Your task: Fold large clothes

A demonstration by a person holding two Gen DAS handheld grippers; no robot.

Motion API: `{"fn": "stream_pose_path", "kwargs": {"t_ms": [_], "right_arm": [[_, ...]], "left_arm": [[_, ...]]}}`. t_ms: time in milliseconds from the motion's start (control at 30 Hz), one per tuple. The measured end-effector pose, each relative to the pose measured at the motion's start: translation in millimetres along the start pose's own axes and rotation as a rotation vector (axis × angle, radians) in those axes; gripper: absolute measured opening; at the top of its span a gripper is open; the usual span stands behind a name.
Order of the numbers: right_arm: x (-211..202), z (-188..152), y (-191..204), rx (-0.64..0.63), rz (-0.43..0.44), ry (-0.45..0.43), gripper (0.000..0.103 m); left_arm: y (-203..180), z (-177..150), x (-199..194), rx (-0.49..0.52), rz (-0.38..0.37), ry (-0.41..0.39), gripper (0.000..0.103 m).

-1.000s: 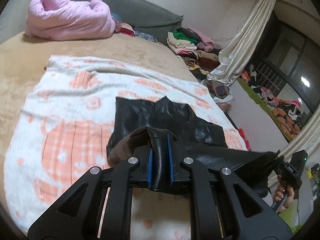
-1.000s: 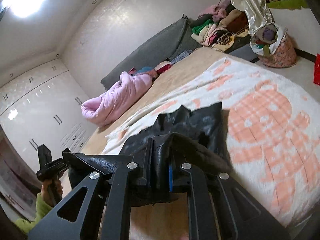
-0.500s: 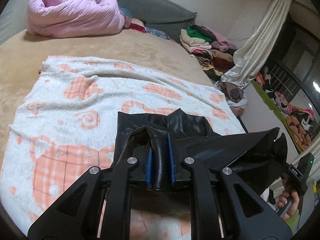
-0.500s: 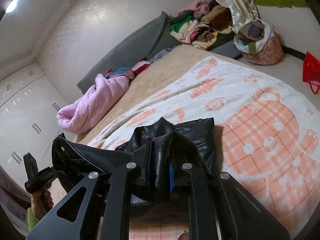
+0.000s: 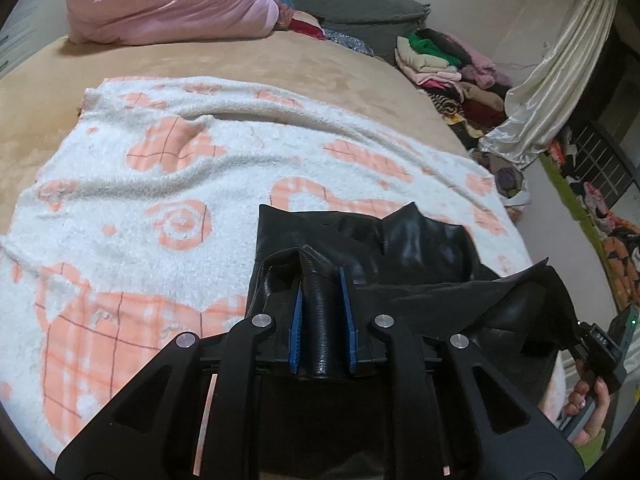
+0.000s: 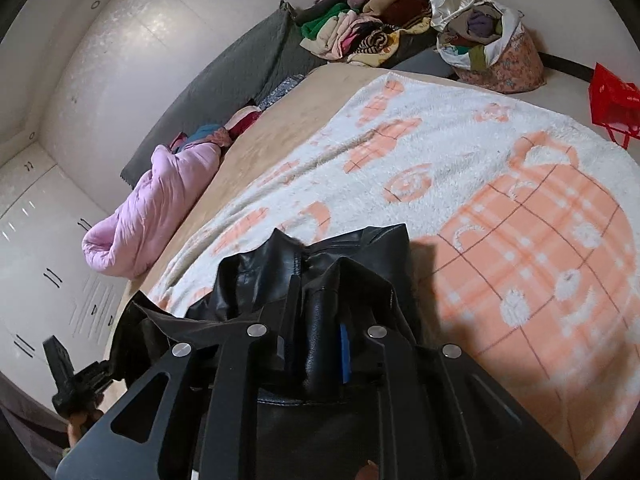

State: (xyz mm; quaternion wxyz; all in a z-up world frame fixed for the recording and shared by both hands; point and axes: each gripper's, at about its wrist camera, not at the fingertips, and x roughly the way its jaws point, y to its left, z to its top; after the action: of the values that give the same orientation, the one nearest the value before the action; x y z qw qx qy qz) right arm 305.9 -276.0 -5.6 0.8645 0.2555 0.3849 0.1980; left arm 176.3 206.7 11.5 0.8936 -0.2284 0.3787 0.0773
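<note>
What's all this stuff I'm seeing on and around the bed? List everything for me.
black leather garment: one, black, front of the blanket, near edge lifted
blanket: one, white with orange pattern, spread over the bed
bed: one, tan cover
pink quilt: one, bundled at the head end
grey headboard cushion: one, behind the quilt
clothes pile: many colours, beside the bed
curtain: cream, by the window
fabric bag: one, floral, on the floor
red bag: one, on the floor
left gripper: shut on the garment
right gripper: shut on the garment

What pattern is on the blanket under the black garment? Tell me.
The blanket is white with peach-orange checked shapes, clearest in the right wrist view; the black garment lies on it.
</note>
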Motion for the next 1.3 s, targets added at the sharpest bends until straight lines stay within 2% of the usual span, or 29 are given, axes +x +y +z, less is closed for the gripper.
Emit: {"fn": "stream_pose_path", "kwargs": {"t_ms": [233, 367, 433, 500, 567, 633, 667, 700, 767, 867, 967, 1067, 1100, 1233, 1267, 1300], "right_arm": [[27.1, -2.3, -13.9, 0.003, -0.028, 0.029, 0.019], [29.0, -1.0, -12.7, -0.018, -0.003, 0.037, 0.032], [26.4, -0.2, -11.0, -0.027, 0.005, 0.027, 0.043], [19.9, 2.3, -8.8, -0.045, -0.002, -0.013, 0.065], [9.0, 4.4, -6.0, -0.07, -0.034, -0.075, 0.078], [0.1, 6.1, -2.8, -0.102, -0.04, -0.112, 0.078], [-2.6, 7.2, -0.8, -0.131, -0.05, -0.123, 0.079], [-4.6, 6.5, 2.0, -0.159, -0.061, -0.134, 0.079], [-7.6, 3.8, 11.8, -0.247, -0.106, -0.15, 0.081], [3.7, -1.9, 28.4, -0.406, -0.174, -0.121, 0.081], [27.2, -9.5, 38.8, -0.519, -0.234, -0.053, 0.081], [54.9, -15.3, 42.2, -0.584, -0.294, 0.015, 0.079], [63.2, -15.2, 41.3, -0.591, -0.306, 0.032, 0.077], [79.9, -9.0, 34.1, -0.556, -0.308, 0.058, 0.075], [82.1, -6.1, 32.5, -0.549, -0.3, 0.06, 0.072], [84.4, -3.9, 30.6, -0.541, -0.291, 0.066, 0.067]], "left_arm": [[-9.1, -3.0, 16.0, 0.067, 0.06, -0.01, 0.015], [-12.1, -3.6, 19.2, 0.088, 0.068, -0.017, 0.022], [-13.9, -3.9, 20.2, 0.097, 0.066, -0.023, 0.028], [-15.5, -2.9, 19.0, 0.105, 0.062, -0.037, 0.042], [-17.2, -0.8, 14.3, 0.105, 0.048, -0.059, 0.044], [-16.4, 3.6, 2.9, 0.089, 0.013, -0.107, 0.05], [-13.8, 6.3, -5.8, 0.077, 0.004, -0.145, 0.059], [-12.3, 7.8, -11.1, 0.07, 0.007, -0.167, 0.062], [-5.6, 10.9, -23.3, 0.051, 0.025, -0.213, 0.062], [4.7, 11.1, -29.6, 0.032, 0.07, -0.24, 0.062], [10.3, 8.5, -16.6, 0.051, 0.091, -0.193, 0.062], [9.4, 3.7, 6.5, 0.099, 0.096, -0.106, 0.062], [6.9, 2.9, 18.1, 0.125, 0.114, -0.072, 0.062], [-2.9, 3.4, 49.3, 0.224, 0.162, -0.014, 0.062], [-5.1, 3.9, 55.6, 0.241, 0.161, -0.006, 0.062], [-6.6, 3.9, 59.7, 0.254, 0.159, 0.002, 0.051]]}}
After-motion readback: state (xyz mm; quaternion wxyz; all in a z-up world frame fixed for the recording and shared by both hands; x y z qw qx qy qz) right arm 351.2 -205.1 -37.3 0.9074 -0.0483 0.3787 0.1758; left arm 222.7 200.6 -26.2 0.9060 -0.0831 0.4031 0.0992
